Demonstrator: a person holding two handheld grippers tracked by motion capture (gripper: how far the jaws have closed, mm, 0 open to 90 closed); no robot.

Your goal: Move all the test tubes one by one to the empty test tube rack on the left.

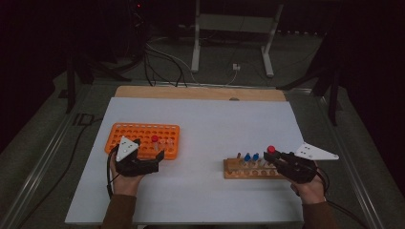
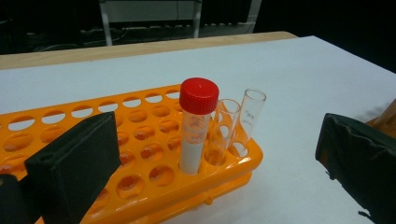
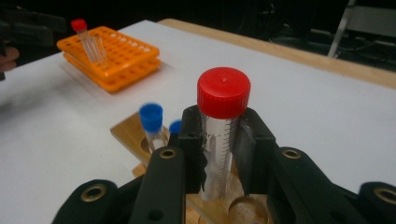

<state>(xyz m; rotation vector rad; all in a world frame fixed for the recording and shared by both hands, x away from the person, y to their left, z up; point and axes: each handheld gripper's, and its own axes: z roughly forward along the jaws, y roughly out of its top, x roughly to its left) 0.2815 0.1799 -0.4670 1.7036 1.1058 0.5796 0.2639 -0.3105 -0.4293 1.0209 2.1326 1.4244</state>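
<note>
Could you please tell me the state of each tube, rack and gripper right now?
Right gripper: shut on the held red-capped tube, upright over the wooden rack.
Left gripper: open, empty.
Racked red-capped tube: capped, upright in the orange rack.
Two glass tubes: uncapped, leaning.
Blue-capped tubes: capped, in the wooden rack.

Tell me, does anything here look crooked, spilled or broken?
Only a small thing: two open glass tubes lean at a slant in the orange rack, beside the upright red-capped tube. Nothing looks spilled or broken.
</note>
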